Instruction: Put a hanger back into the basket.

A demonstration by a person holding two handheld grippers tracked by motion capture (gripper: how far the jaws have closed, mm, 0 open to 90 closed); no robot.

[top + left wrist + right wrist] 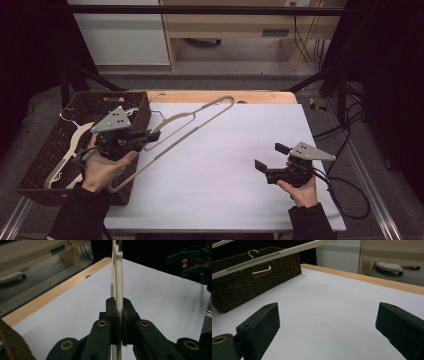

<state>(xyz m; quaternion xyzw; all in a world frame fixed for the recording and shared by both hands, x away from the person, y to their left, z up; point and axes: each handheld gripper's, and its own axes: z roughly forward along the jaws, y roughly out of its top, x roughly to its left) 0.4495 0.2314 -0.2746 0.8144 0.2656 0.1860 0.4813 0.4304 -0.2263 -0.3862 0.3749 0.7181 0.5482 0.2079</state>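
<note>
Clamping a beige hanger raised above the sheet, the left gripper is seen beside the basket, more hangers left inside; the right gripper is held wide open, empty.

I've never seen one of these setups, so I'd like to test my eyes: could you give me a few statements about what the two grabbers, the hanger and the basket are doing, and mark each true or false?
1. The left gripper is clamped on a beige hanger. True.
2. The right gripper holds a hanger too. False: its jaws stand wide apart with nothing between them.
3. The brown woven basket sits at the table's left edge. True.
4. The basket is empty. False: another white hanger lies inside.
5. The held hanger rests flat on the white sheet. False: it is lifted above it.
</note>
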